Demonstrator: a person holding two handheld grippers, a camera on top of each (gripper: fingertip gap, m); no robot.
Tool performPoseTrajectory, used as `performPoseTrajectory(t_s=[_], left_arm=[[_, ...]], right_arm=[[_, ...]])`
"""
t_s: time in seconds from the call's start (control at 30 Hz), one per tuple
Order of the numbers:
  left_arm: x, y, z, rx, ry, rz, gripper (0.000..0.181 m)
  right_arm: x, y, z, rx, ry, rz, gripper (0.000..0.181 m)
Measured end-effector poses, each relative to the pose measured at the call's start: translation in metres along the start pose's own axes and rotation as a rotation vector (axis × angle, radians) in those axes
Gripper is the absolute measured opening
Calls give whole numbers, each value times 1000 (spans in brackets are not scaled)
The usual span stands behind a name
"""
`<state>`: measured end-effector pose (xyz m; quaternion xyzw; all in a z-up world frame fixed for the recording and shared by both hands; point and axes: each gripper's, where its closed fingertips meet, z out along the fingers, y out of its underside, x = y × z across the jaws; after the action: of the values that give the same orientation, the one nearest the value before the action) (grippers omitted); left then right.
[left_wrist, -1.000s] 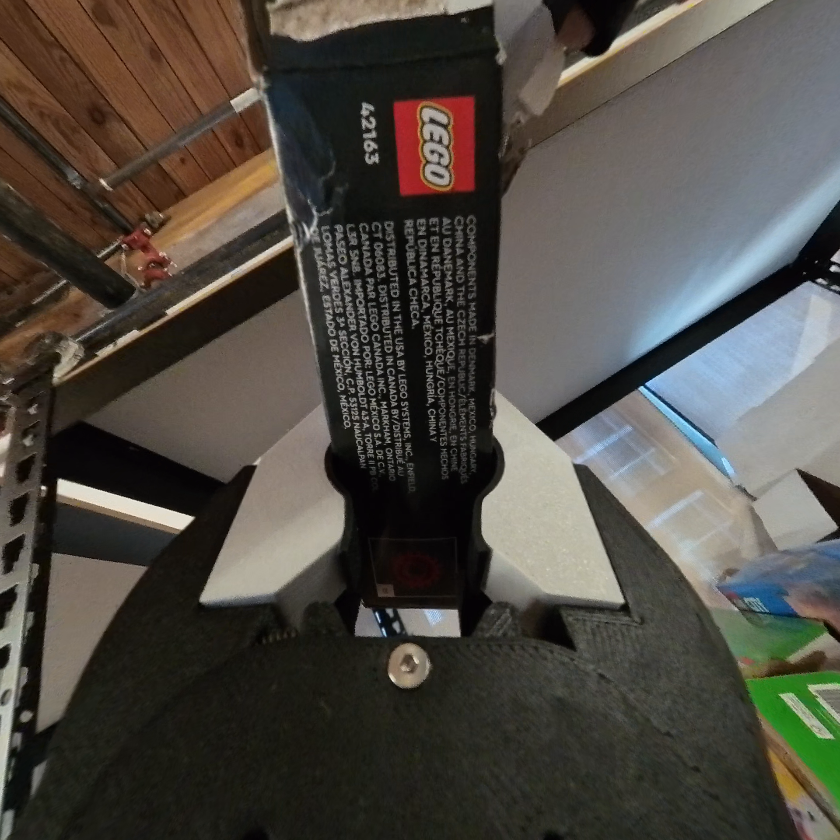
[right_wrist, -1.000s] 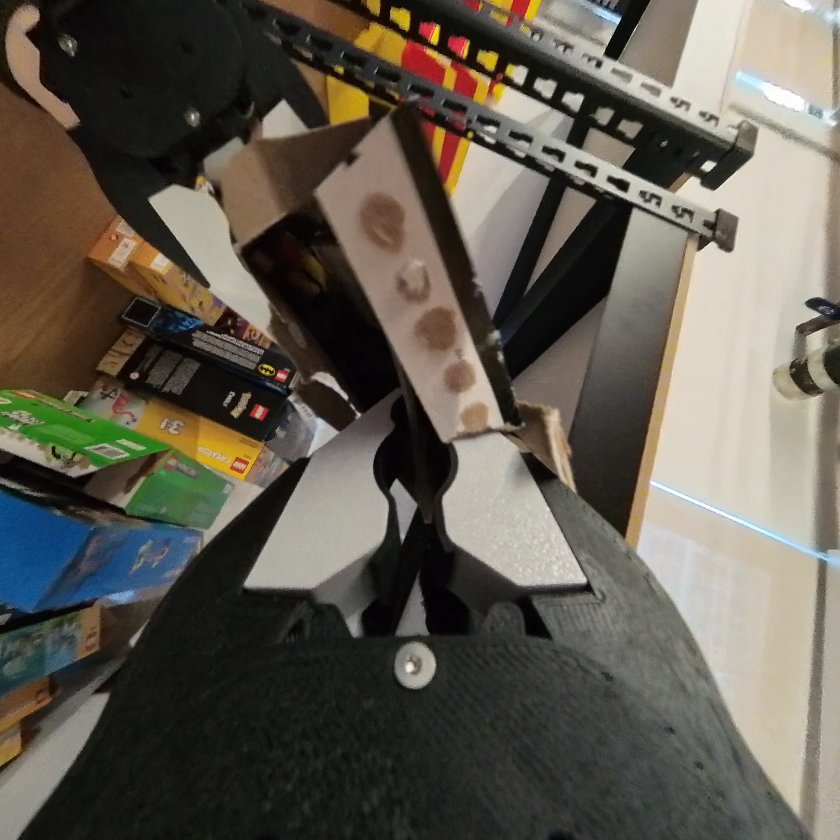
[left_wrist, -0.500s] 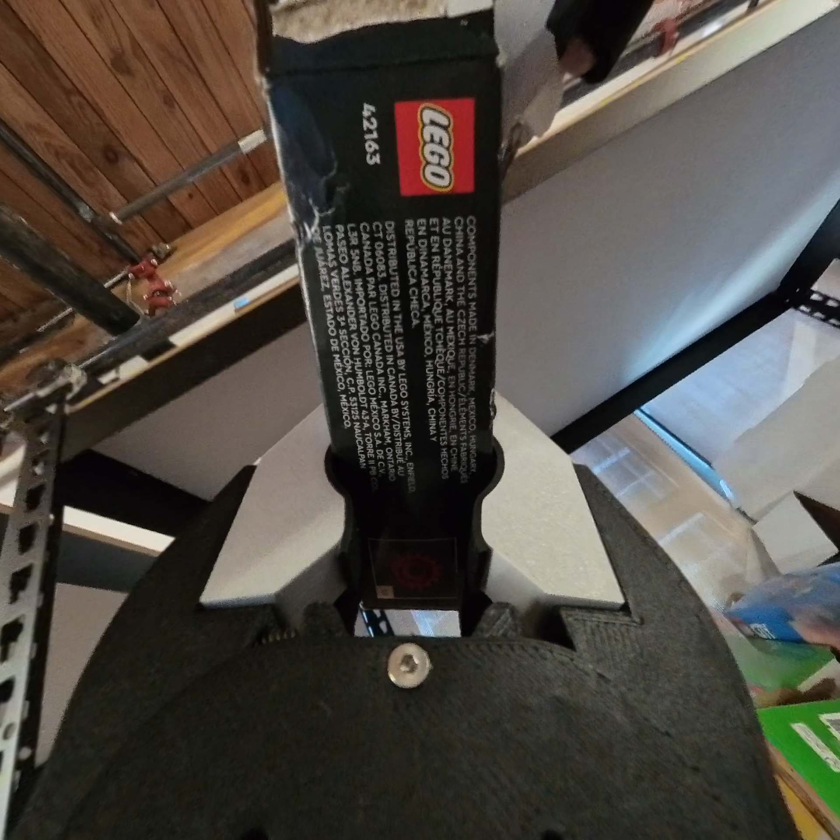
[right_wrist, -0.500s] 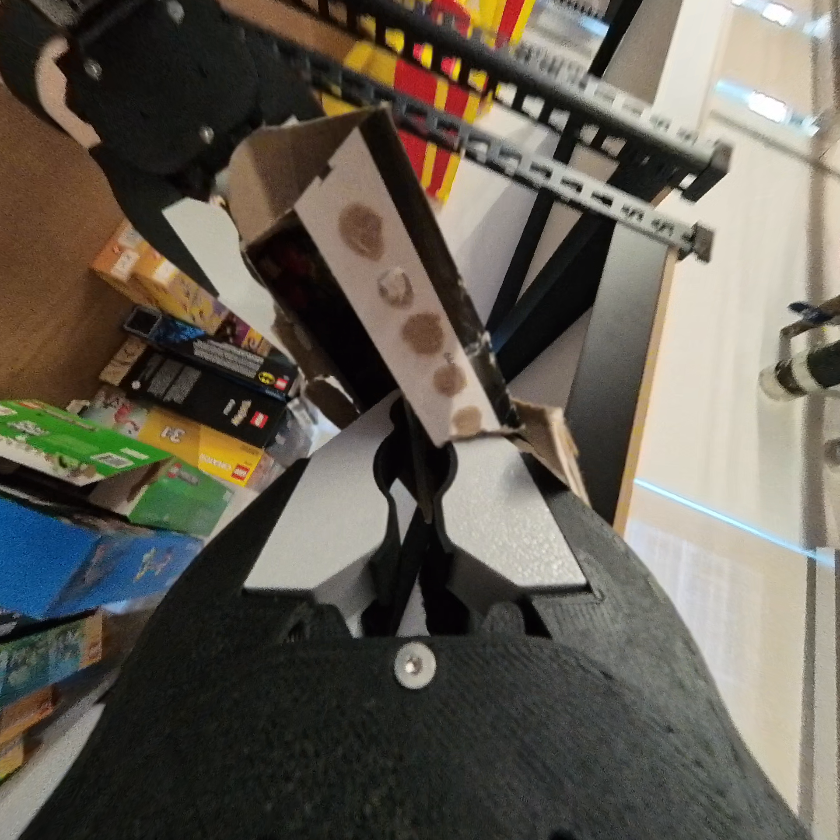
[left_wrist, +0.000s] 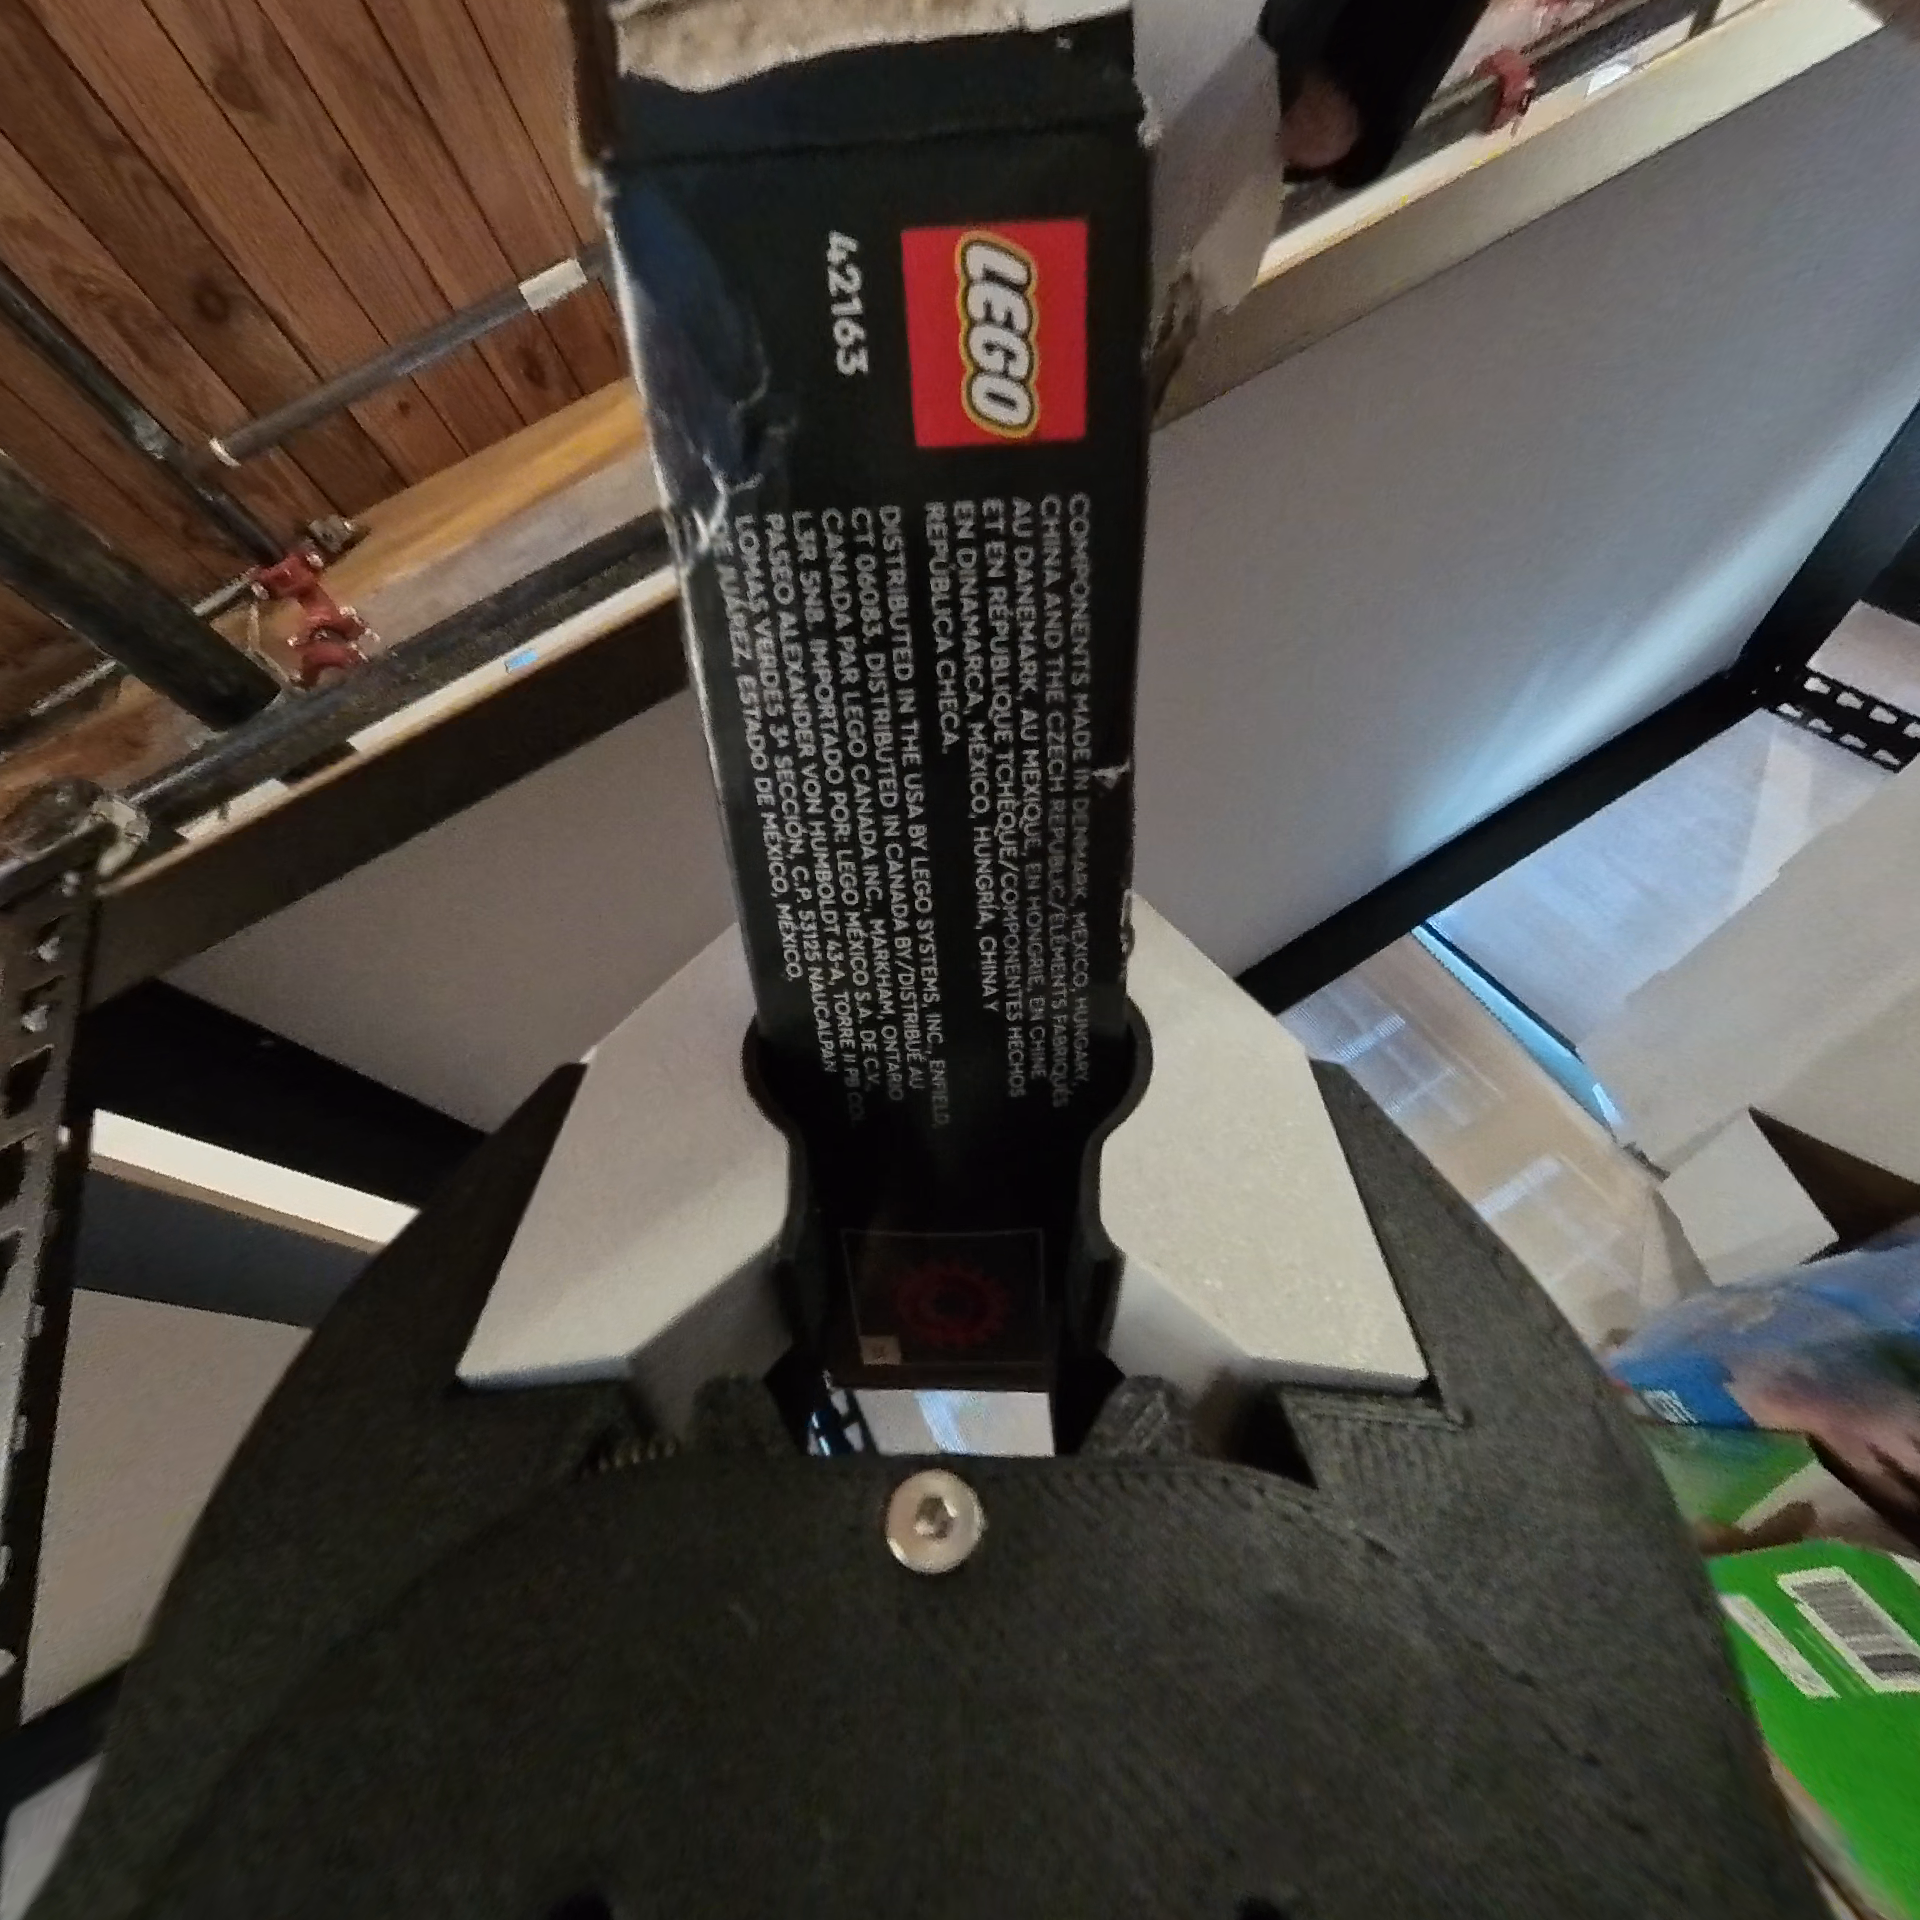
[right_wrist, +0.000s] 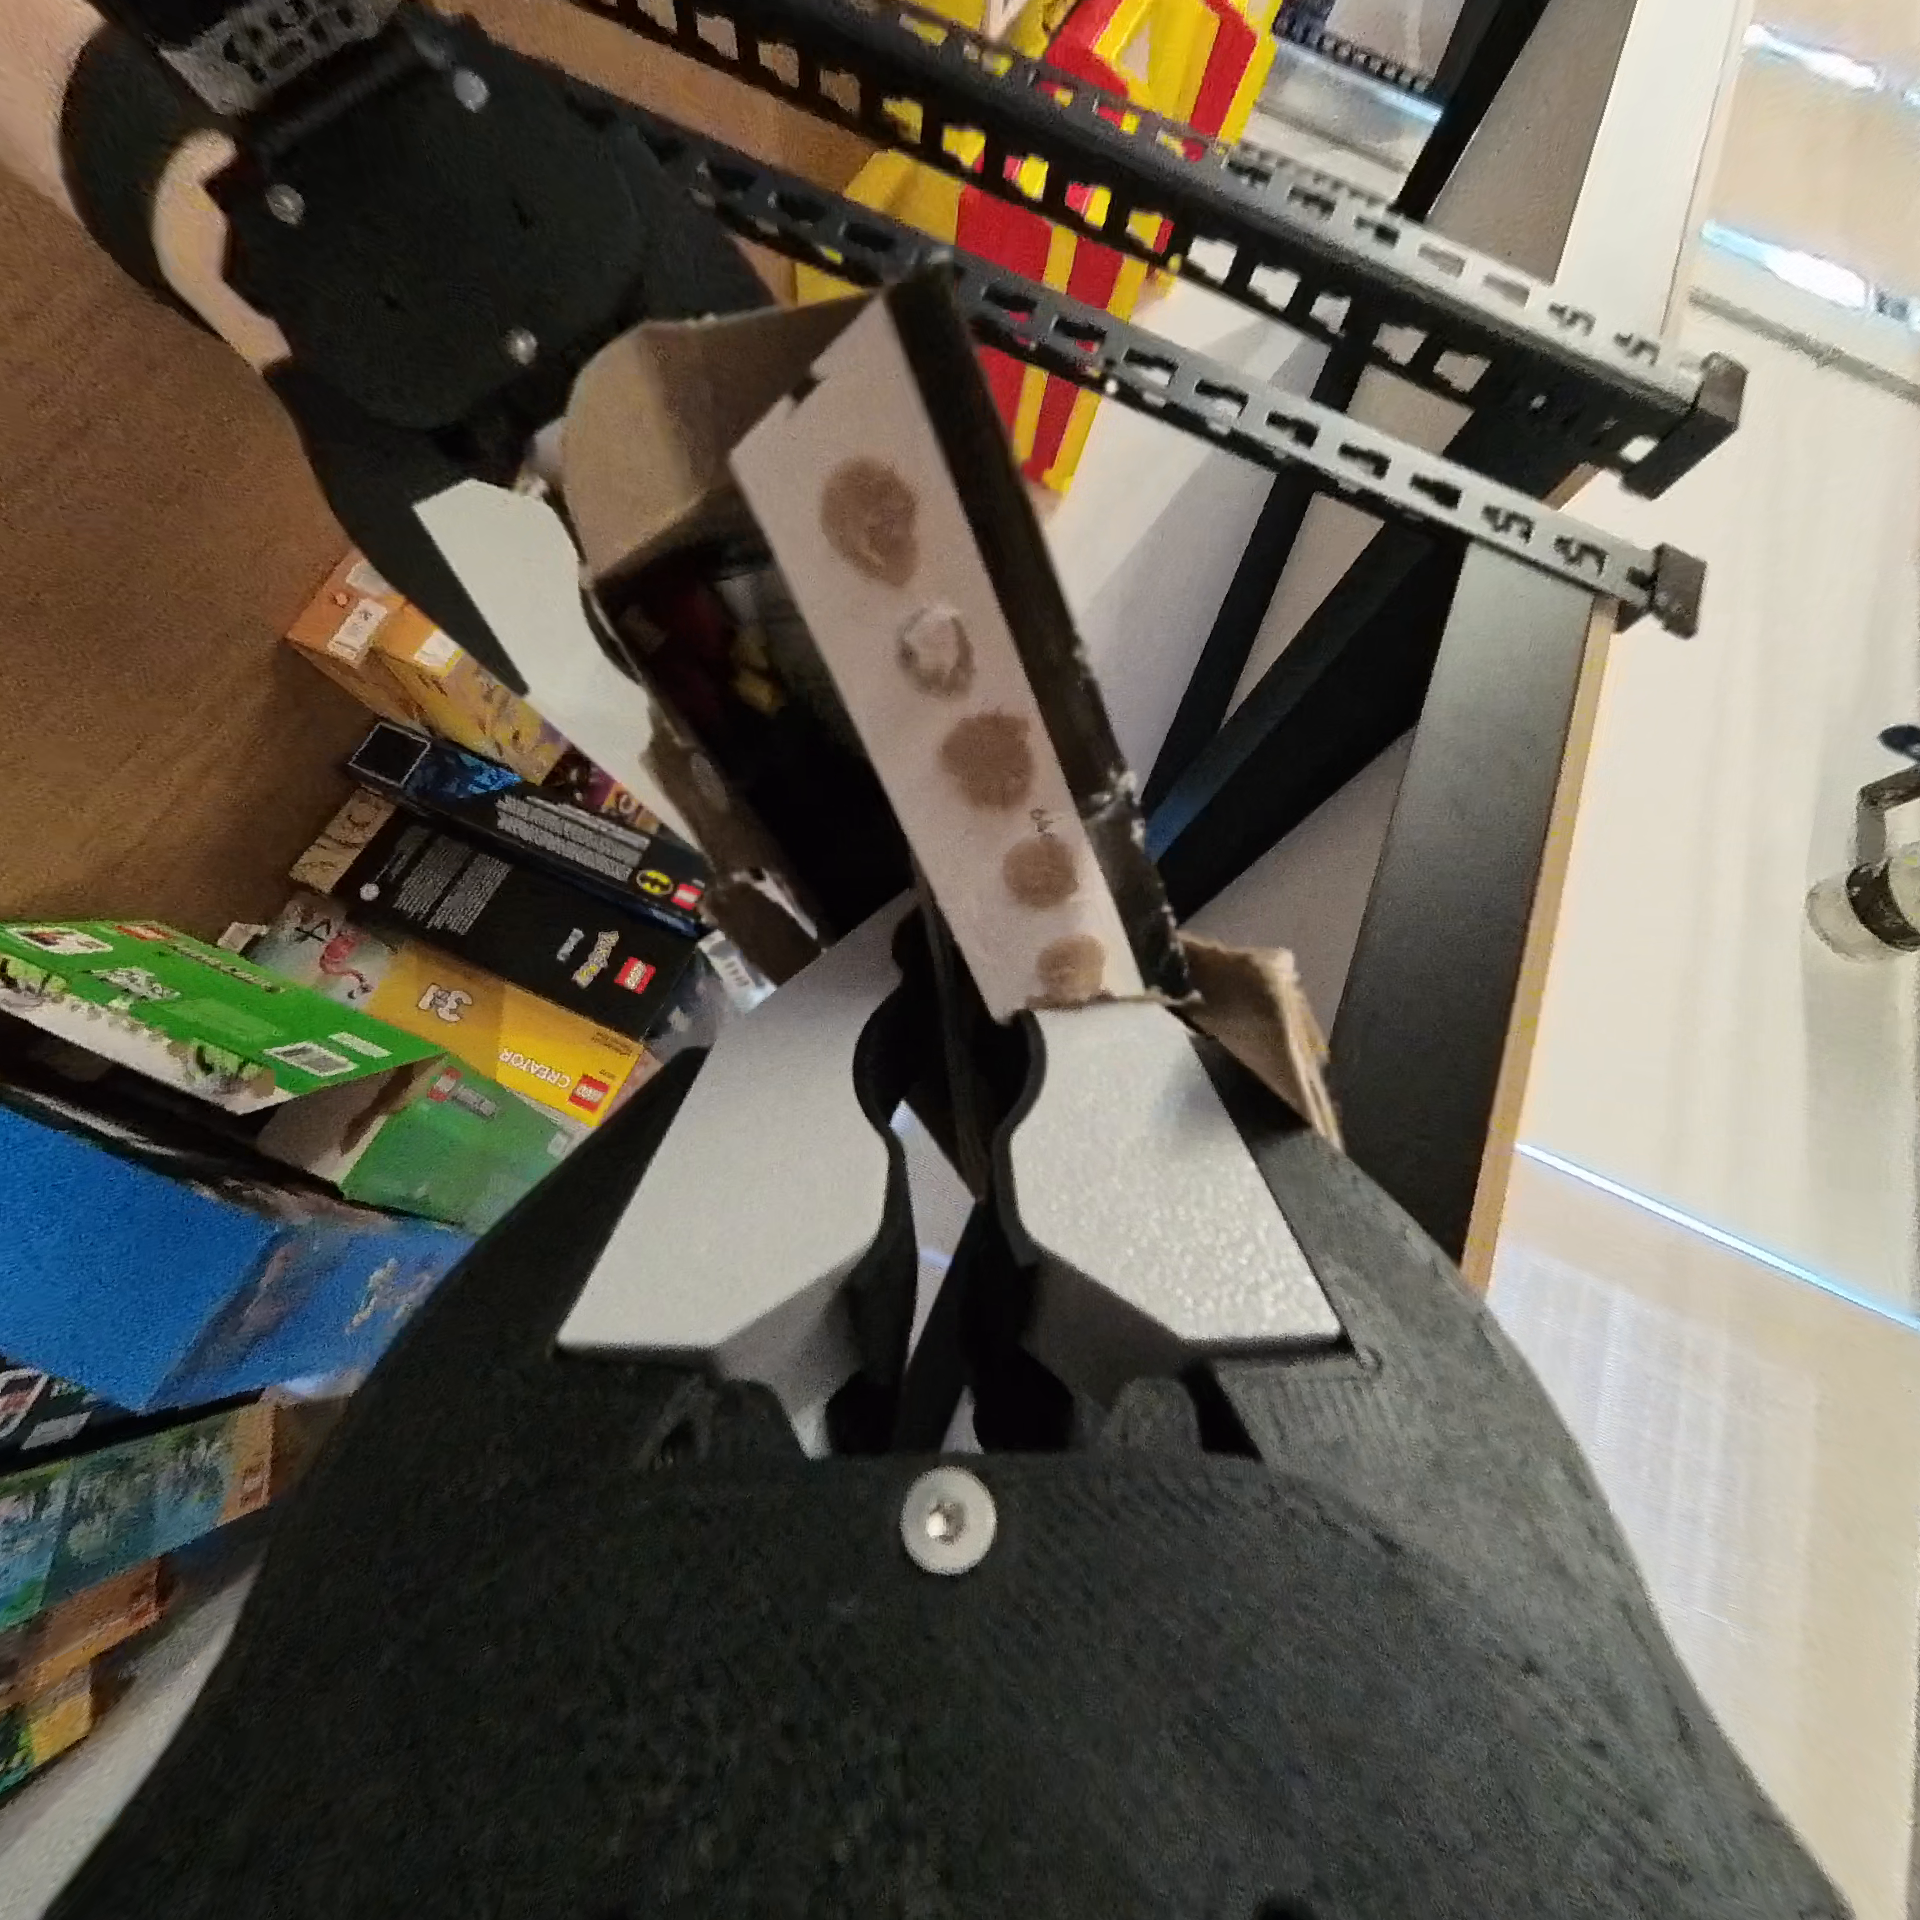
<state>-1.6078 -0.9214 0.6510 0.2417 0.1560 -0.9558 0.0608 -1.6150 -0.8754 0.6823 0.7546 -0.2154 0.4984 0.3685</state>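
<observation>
A black toy box (left_wrist: 914, 665) with a red logo patch stands up between the fingers of my left gripper (left_wrist: 940, 997), which is shut on its narrow side. The box's end is open; its white flap (right_wrist: 966, 727) bears several brown glue spots. My right gripper (right_wrist: 966, 1049) is shut on the lower edge of that flap. In the right wrist view the left gripper (right_wrist: 416, 260) shows at the upper left, with a finger (right_wrist: 488, 551) against the box's far side. The box is held in the air between both grippers.
A black slotted metal shelf rack (right_wrist: 1351, 416) runs behind the box, with a yellow and red box (right_wrist: 1049, 239) on it. Several toy boxes are stacked at the left, among them a green one (right_wrist: 208, 1018) and a blue one (right_wrist: 156, 1268). A wooden plank ceiling (left_wrist: 260, 260) is overhead. The tips of one gripper are about 6 cm away from the tips of the other.
Both grips stay as they were. The box and both grippers have shifted slightly against the shelf rack, and in the right wrist view the left gripper has drifted a little rightward.
</observation>
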Motion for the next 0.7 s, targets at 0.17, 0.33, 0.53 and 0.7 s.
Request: performPoseTrajectory(t_s=[0.17, 0.33, 0.53, 0.7], left_arm=[[0, 9, -2, -31, 1, -62, 51], [11, 10, 1, -59, 75, -146, 52], [18, 11, -2, -78, 141, -159, 52], [16, 3, -2, -71, 148, -223, 52]], right_arm=[[-8, 13, 5, -91, -52, -79, 2], [-9, 21, 9, -163, -113, -69, 2], [-4, 27, 4, -275, -169, -151, 2], [-1, 16, 1, -287, -187, -185, 1]])
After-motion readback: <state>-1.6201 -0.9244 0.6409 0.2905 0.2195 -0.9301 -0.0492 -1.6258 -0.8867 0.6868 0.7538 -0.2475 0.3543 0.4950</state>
